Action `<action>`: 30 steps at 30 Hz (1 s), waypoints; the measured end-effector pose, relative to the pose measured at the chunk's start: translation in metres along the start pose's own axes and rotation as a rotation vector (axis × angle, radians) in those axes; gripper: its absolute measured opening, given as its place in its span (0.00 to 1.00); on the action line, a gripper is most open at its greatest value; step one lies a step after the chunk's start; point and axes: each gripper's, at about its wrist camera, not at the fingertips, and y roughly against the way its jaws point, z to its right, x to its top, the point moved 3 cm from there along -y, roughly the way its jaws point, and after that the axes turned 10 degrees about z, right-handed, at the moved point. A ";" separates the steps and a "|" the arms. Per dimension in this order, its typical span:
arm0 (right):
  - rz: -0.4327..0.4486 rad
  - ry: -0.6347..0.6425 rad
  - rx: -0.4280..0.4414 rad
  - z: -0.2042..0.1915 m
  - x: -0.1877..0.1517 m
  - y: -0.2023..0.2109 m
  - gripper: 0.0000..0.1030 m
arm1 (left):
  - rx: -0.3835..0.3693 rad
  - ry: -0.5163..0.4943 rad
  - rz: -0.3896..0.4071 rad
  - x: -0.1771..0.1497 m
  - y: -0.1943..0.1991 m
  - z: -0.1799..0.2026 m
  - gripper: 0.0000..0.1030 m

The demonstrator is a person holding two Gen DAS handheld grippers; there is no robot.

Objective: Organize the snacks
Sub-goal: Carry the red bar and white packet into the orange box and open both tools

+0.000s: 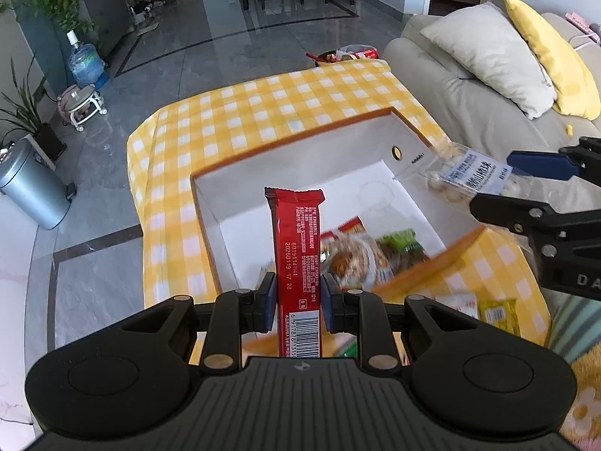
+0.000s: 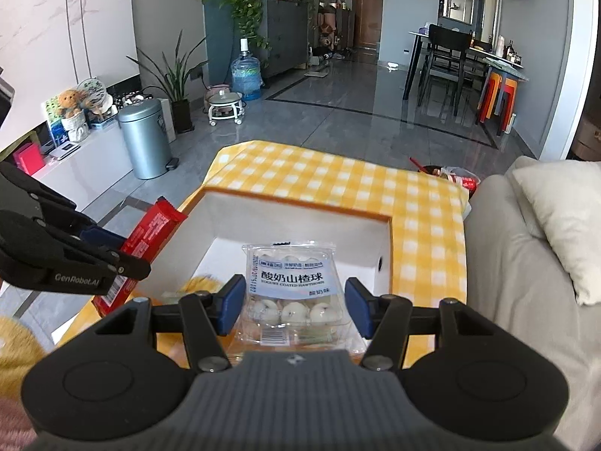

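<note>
The left gripper (image 1: 296, 300) clamps a red snack bar (image 1: 296, 248) upright between its pads; the right gripper (image 2: 295, 306) apparently grips a clear hawthorn-ball pack (image 2: 295, 289) above the white box (image 1: 319, 158).

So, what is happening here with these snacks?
A person holds two grippers over a white open box on a yellow checked tablecloth. The left gripper is shut on a long red wrapped bar. The right gripper holds a clear plastic pack of white balls. Several snacks already lie in the box.
</note>
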 end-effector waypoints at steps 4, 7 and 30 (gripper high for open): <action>-0.016 -0.009 -0.011 0.012 0.013 -0.033 0.54 | 0.021 0.002 -0.018 0.018 -0.024 -0.008 0.26; -0.039 -0.012 -0.018 0.018 0.018 -0.063 0.54 | 0.034 0.019 -0.047 0.027 -0.045 -0.018 0.26; -0.317 -0.017 0.013 0.023 -0.009 -0.211 0.54 | 0.024 0.019 -0.251 0.031 -0.165 -0.048 0.26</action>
